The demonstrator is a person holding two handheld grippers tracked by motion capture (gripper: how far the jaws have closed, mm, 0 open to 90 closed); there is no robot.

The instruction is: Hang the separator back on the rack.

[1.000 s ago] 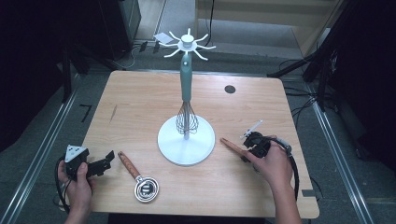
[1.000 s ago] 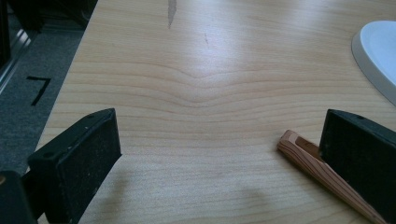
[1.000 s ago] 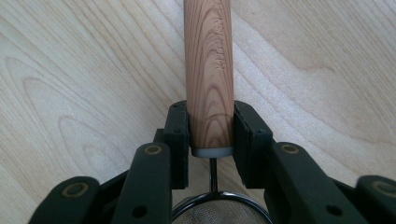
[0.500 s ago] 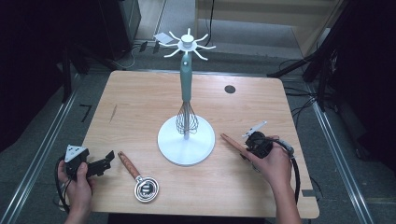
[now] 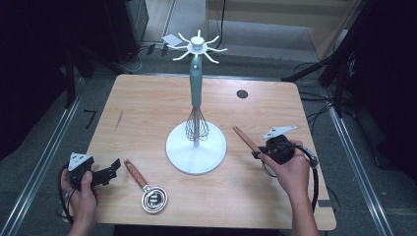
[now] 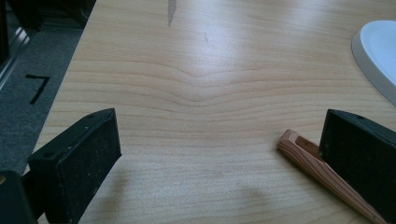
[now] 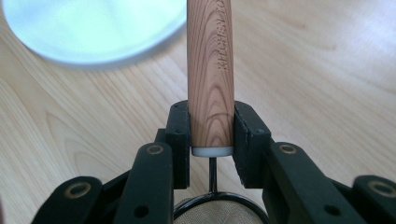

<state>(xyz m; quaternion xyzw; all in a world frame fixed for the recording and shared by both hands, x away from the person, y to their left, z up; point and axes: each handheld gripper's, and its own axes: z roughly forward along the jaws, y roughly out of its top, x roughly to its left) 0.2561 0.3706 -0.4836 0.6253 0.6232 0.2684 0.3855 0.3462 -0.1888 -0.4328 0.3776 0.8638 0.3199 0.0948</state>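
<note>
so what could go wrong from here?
1. The right gripper clamps the wooden handle at its very end, near the metal neck; the long handle might pivot or slip in the jaws when lifted.
2. The stand with the hanging whisk sits close; a swing could knock it.
3. The open left gripper sits beside the second utensil and could nudge it.

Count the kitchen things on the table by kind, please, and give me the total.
Utensil stand: 1
Whisk hanging on the stand: 1
Wooden-handled utensils: 2, one lying near the left hand-held gripper as utensil, one clamped in the right hand-held gripper as strainer
Total: 4
</note>
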